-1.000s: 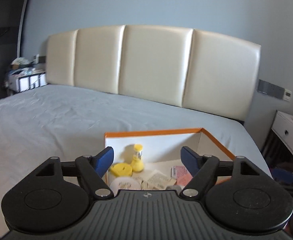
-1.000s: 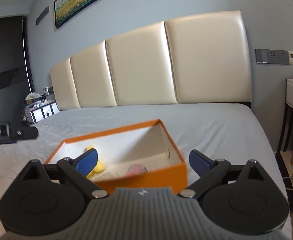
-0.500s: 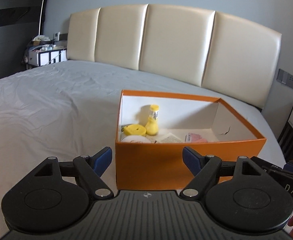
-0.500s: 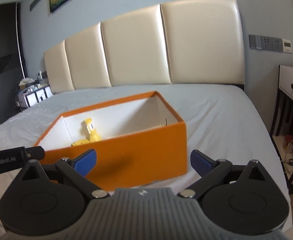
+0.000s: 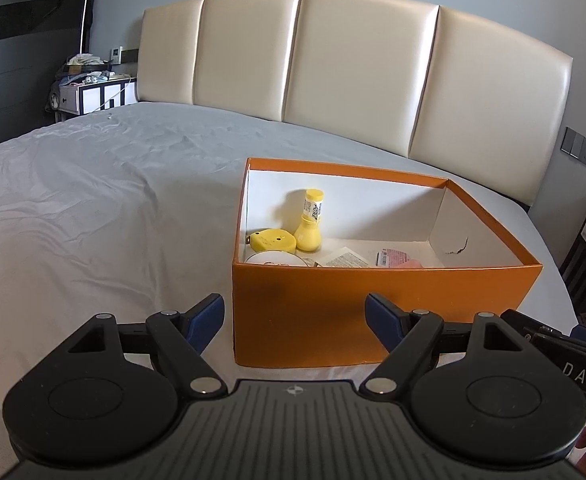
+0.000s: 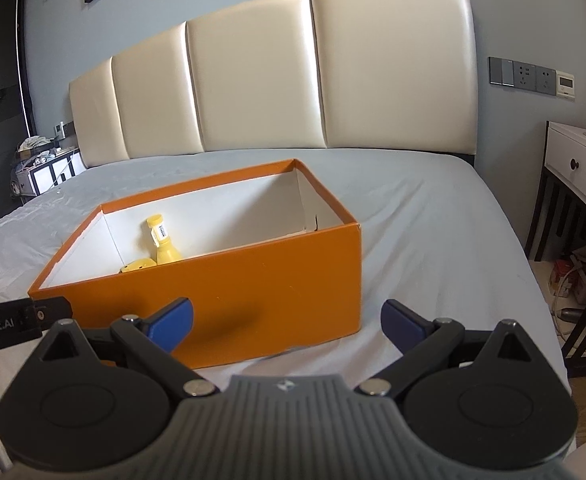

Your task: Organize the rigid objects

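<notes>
The orange box (image 5: 381, 304) sits open on the grey bed (image 5: 93, 200), toward the side nearest the white nightstand (image 6: 573, 168). Inside, against its far-left corner, a yellow bottle (image 5: 309, 222) stands upright with a flat yellow case (image 5: 271, 240) touching it; packets (image 5: 343, 258) lie beside them. In front of the box, the left gripper (image 5: 295, 314) and right gripper (image 6: 287, 320) both hover, spread wide and empty.
</notes>
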`<state>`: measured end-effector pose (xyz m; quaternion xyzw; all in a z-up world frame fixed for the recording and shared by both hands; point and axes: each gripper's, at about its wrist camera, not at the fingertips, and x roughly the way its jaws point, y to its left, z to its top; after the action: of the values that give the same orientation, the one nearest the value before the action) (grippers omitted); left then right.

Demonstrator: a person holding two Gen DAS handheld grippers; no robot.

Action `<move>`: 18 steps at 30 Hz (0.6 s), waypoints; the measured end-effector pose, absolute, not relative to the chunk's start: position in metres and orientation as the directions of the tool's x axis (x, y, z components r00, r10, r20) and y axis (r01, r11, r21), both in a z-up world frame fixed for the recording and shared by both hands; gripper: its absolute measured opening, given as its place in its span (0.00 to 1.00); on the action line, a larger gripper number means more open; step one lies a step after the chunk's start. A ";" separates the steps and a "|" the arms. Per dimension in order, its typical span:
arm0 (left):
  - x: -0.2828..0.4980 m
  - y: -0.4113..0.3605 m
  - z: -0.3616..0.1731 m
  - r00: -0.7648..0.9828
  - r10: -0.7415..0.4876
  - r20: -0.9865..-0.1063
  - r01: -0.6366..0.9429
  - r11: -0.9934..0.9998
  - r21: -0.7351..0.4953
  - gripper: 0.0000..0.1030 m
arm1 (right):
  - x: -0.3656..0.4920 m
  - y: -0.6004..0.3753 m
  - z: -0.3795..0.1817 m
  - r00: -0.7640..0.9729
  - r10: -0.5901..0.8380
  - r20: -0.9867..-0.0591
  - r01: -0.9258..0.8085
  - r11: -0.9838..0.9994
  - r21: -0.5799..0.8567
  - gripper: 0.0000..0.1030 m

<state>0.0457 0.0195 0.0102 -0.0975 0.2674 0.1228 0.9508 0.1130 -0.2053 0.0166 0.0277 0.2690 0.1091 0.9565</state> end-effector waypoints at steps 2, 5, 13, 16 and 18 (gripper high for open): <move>0.046 0.019 0.010 0.827 0.181 -0.532 -0.285 0.951 -0.121 0.91 | 0.114 -0.205 0.017 0.830 0.223 -0.511 -0.193 0.975 0.112 0.96; 0.046 0.019 0.011 0.829 0.179 -0.531 -0.281 0.952 -0.118 0.91 | 0.115 -0.205 0.017 0.829 0.221 -0.514 -0.191 0.975 0.111 0.96; 0.046 0.017 0.011 0.831 0.184 -0.524 -0.279 0.954 -0.107 0.91 | 0.115 -0.205 0.017 0.830 0.218 -0.513 -0.188 0.976 0.110 0.96; 0.047 0.017 0.011 0.832 0.182 -0.524 -0.276 0.955 -0.107 0.91 | 0.115 -0.205 0.017 0.831 0.217 -0.513 -0.187 0.976 0.109 0.96; 0.047 0.016 0.011 0.833 0.182 -0.523 -0.275 0.956 -0.106 0.91 | 0.115 -0.205 0.017 0.830 0.217 -0.513 -0.187 0.976 0.109 0.96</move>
<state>0.0467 0.0162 0.0110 -0.0885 0.2631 0.1199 0.9532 0.1147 -0.2052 0.0166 0.0271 0.2715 0.1057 0.9562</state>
